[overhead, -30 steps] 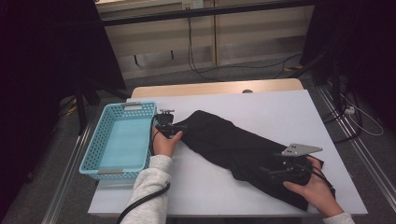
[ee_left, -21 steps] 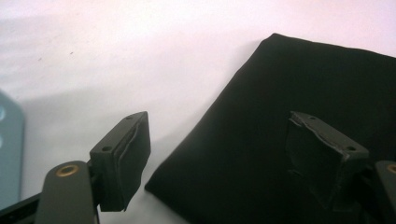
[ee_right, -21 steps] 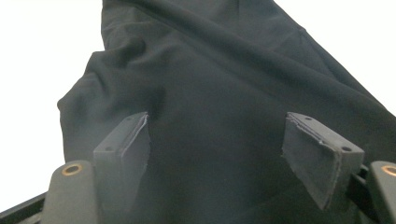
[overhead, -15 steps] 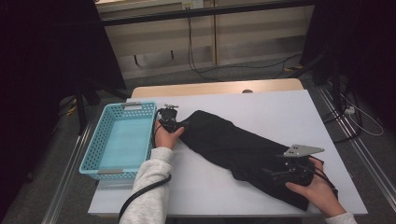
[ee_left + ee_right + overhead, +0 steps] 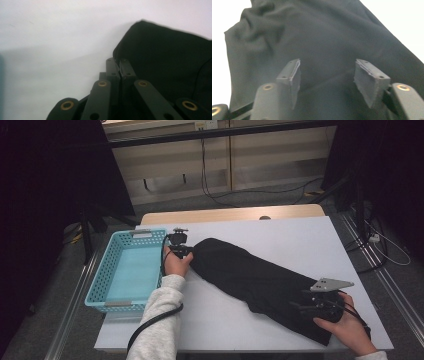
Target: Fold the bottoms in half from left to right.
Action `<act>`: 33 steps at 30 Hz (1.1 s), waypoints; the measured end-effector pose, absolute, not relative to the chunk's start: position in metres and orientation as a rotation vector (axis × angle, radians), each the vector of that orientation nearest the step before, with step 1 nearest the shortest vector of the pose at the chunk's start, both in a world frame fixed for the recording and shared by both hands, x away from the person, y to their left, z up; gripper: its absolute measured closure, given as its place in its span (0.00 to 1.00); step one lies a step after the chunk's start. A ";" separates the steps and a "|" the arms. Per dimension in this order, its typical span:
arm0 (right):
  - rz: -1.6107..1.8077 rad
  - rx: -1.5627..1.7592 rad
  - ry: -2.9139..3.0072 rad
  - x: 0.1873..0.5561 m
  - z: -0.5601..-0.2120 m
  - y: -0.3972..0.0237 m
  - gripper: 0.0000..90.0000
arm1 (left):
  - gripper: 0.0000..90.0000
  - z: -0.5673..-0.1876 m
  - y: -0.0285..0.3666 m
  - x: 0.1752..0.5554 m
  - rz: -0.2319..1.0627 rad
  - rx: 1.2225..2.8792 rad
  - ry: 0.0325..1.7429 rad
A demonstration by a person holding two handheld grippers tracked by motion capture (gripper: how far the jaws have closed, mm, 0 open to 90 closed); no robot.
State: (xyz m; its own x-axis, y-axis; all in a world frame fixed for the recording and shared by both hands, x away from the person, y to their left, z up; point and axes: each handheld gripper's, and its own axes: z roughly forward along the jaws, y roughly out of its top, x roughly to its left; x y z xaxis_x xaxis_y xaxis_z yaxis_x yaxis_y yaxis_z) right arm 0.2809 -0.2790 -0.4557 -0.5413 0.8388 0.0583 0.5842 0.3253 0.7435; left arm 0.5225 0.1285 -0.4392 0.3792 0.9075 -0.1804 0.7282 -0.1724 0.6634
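Observation:
A long black cloth [image 5: 250,275] lies slantwise across the white table [image 5: 300,235]. My left gripper [image 5: 188,252] is at the cloth's upper left end. In the left gripper view its jaws [image 5: 117,61] have just closed and meet at the cloth's [image 5: 170,62] edge, pinching it. My right gripper [image 5: 301,303] rests over the lower right end. In the right gripper view its jaws [image 5: 327,72] have just been closing and stand apart, with the cloth [image 5: 317,32] lying between the pads, which do not press it.
A light blue plastic basket [image 5: 100,285], with nothing in it, sits at the table's left edge beside my left hand. Cables trail from both grippers. Bare table lies beyond the cloth and along the front.
The left hand has shifted slightly at the cloth's end, next to the basket. The right hand has stayed over the cloth's lower end.

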 end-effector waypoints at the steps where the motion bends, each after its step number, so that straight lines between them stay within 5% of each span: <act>1: 1.039 1.261 2.266 0.281 -0.457 -0.278 0.47 | 0.98 -0.438 0.129 0.522 0.347 1.944 1.415; 14: 0.982 1.255 2.285 0.281 -0.461 -0.281 0.45 | 0.96 -0.443 0.131 0.521 0.300 1.981 1.401; 20: 0.886 1.261 2.283 0.279 -0.458 -0.286 0.56 | 0.94 -0.445 0.132 0.522 0.302 1.993 1.397; 22: 0.873 1.280 2.283 0.278 -0.457 -0.290 0.56 | 0.89 -0.446 0.133 0.522 0.316 2.002 1.393; 31: 0.886 1.309 2.285 0.273 -0.456 -0.299 0.52 | 0.38 -0.452 0.133 0.523 0.316 1.999 1.380; 33: 0.917 1.290 2.254 0.274 -0.456 -0.298 0.51 | 0.36 -0.453 0.133 0.522 0.329 2.014 1.368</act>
